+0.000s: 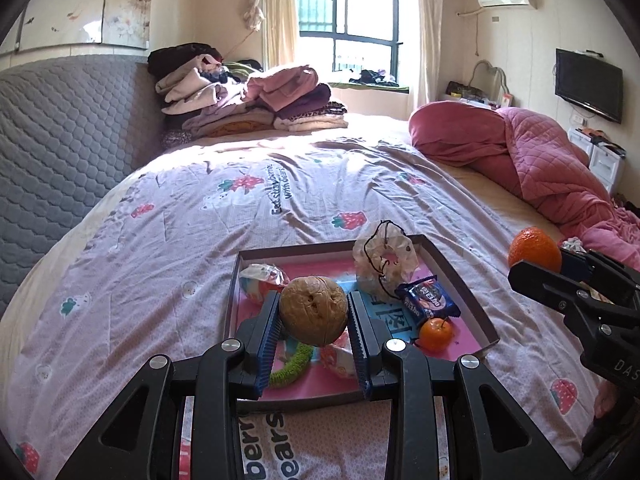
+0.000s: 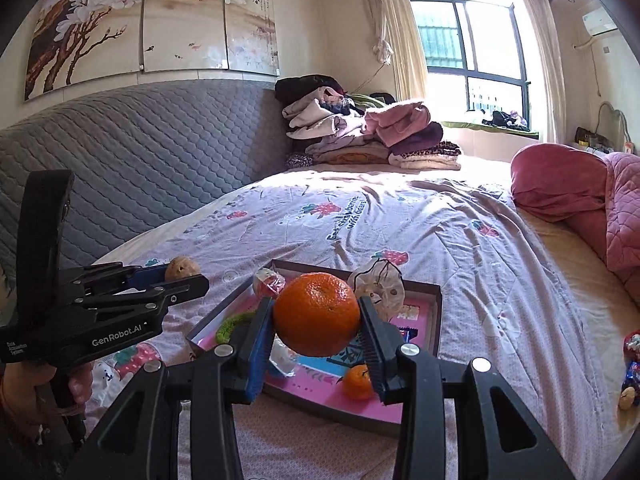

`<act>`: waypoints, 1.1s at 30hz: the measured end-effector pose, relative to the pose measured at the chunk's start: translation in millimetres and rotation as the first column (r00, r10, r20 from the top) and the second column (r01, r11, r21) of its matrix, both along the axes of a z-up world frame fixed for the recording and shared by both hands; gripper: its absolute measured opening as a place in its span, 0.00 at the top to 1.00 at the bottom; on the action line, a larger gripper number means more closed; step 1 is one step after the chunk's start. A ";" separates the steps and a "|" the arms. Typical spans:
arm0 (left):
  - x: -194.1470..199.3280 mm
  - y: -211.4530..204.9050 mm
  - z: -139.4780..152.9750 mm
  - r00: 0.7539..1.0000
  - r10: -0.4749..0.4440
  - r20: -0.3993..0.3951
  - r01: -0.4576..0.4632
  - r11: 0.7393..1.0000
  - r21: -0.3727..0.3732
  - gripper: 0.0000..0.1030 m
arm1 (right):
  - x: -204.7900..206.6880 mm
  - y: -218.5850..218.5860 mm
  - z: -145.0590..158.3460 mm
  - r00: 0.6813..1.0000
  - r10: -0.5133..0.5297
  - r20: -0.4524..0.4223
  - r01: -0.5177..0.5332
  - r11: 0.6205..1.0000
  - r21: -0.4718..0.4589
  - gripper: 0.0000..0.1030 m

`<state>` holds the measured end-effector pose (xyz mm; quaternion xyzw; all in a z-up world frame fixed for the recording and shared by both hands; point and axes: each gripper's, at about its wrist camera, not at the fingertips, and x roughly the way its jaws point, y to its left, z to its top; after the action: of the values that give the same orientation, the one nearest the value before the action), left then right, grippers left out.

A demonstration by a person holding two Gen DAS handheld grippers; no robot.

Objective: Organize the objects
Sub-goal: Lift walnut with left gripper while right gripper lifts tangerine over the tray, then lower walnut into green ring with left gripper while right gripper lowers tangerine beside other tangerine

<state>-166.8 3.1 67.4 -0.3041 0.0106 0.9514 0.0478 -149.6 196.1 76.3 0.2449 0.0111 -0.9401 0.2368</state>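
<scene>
1. Pink lining covers the floor of the shallow tray (image 1: 460, 280), which lies on the strawberry-print bedsheet (image 1: 200, 240).
2. We hold the left gripper (image 1: 313, 312) over the near part of the tray. Its two blue-padded jaws are clamped on a walnut (image 1: 313, 311), one pad on each side, and the walnut is clear of the tray floor.
3. We hold the right gripper (image 2: 317, 314) over the same tray. Its jaws are clamped on a large orange (image 2: 317, 314), also raised above the tray contents.
4. In the left wrist view, the right gripper and its orange appear at the right edge, well apart from the walnut.
5. In the right wrist view, the left gripper appears at the left, with a hand (image 2: 24, 392) on its grip.
6. Tray contents:
   - a small orange (image 1: 436, 333) near the right wall;
   - a blue cookie packet (image 1: 427, 300) just behind the small orange;
   - a pale scrunchie with a black cord (image 1: 385, 260) at the far right corner;
   - a wrapped snack (image 1: 260, 280) at the far left;
   - a green fuzzy ring (image 1: 290, 368) partly hidden under the left gripper.
7. Outside the tray, a few small items (image 2: 632, 368) lie on the sheet at the right edge of the right wrist view; we cannot tell what each one is.
</scene>
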 end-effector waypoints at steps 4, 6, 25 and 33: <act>-11.8 0.1 -2.2 1.000 -0.005 0.002 0.005 1.000 0.003 0.68 | -11.0 6.3 -1.4 1.000 -0.018 0.005 0.018 1.000 0.003 0.60; -16.9 -0.2 -4.0 1.000 -0.007 0.003 0.007 1.000 0.006 0.68 | -15.2 8.3 -2.1 1.000 -0.030 0.005 0.030 1.000 0.005 0.60; -51.1 -24.3 -52.4 0.998 0.017 0.056 -0.018 0.999 0.027 0.68 | -50.8 14.1 -37.3 0.995 -0.084 0.057 0.080 0.995 0.067 0.60; -56.6 -32.6 -77.9 0.995 0.030 0.094 -0.032 0.999 0.020 0.68 | -60.7 11.5 -64.6 0.988 -0.099 0.119 0.087 0.990 0.107 0.60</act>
<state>-223.4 -29.5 -10.5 -0.3479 -0.0065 0.9368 0.0367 -210.3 207.6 11.8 0.3148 0.0329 -0.9314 0.1800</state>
